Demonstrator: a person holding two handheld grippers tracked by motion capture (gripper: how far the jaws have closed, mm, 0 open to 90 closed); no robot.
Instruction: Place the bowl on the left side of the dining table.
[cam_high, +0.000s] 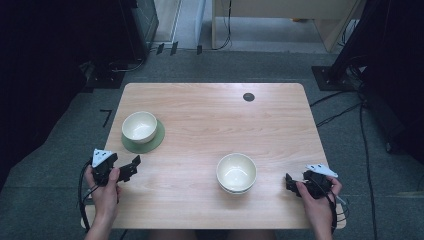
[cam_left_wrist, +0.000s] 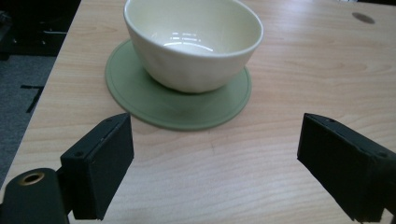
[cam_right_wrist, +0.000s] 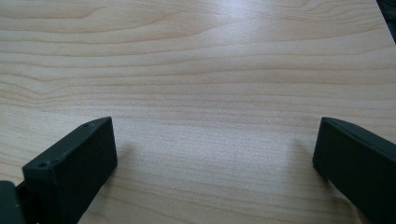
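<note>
A cream bowl (cam_high: 139, 126) sits on a round green mat (cam_high: 154, 141) at the table's left side. The left gripper view has the same bowl (cam_left_wrist: 192, 42) and mat (cam_left_wrist: 177, 105) just beyond my jaws. My left gripper (cam_high: 131, 168) (cam_left_wrist: 212, 168) is open and empty, a short way in front of the mat. Near the front middle of the table, a cream bowl (cam_high: 236, 172) appears nested in another one. My right gripper (cam_high: 288, 182) (cam_right_wrist: 215, 177) is open and empty over bare wood, to the right of those bowls.
The wooden table (cam_high: 210, 115) has a dark round cable port (cam_high: 248, 97) near its far edge. Cables (cam_high: 365, 140) run along the grey floor at the right, and dark stands rise at both sides. A pale desk (cam_high: 280, 15) stands behind.
</note>
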